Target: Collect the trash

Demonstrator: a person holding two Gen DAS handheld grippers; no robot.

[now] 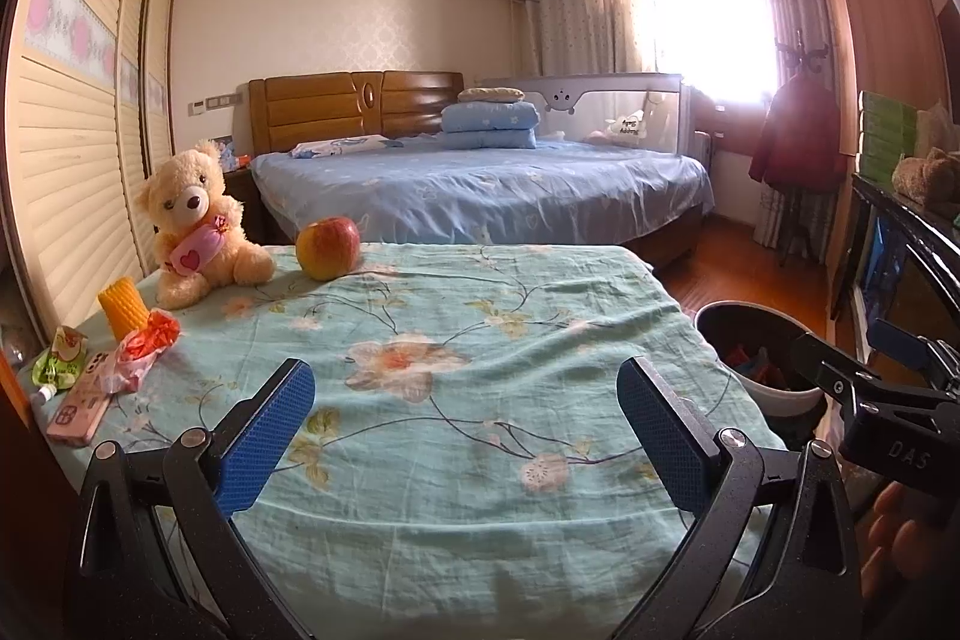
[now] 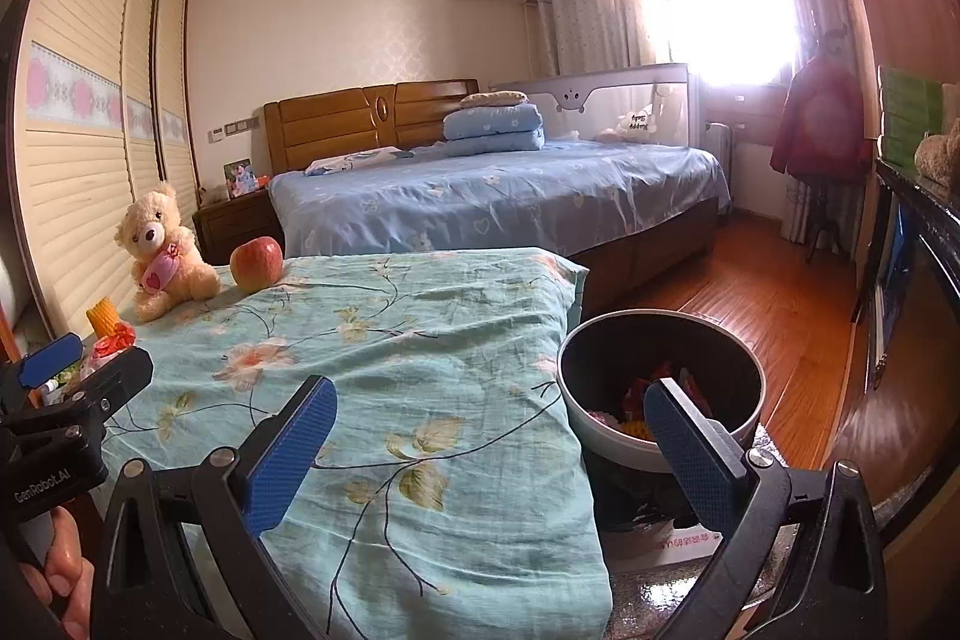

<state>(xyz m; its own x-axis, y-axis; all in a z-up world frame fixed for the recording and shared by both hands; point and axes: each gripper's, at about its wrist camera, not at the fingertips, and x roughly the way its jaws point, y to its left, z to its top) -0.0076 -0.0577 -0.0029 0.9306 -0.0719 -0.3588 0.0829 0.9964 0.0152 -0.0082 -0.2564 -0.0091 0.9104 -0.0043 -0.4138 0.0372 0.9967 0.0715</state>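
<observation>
A crumpled red-and-white wrapper (image 1: 139,355) lies at the left edge of the floral-cloth table (image 1: 456,316), beside a green drink pouch (image 1: 59,363) and a yellow foam sleeve (image 1: 123,311). The wrapper (image 2: 111,346) also shows far left in the right wrist view. A round trash bin (image 2: 660,382) with colourful scraps inside stands off the table's right side; its rim (image 1: 750,340) shows in the left wrist view too. My left gripper (image 1: 465,430) hovers open over the table's near middle, empty. My right gripper (image 2: 489,451) is open and empty, straddling the table's right edge and the bin.
A teddy bear (image 1: 195,226) and an apple (image 1: 327,247) sit at the table's far left. A pink phone (image 1: 81,409) lies by the wrapper. Beyond are a blue bed (image 1: 480,184), a wooden floor (image 2: 750,298) and a dark cabinet (image 2: 918,268) on the right.
</observation>
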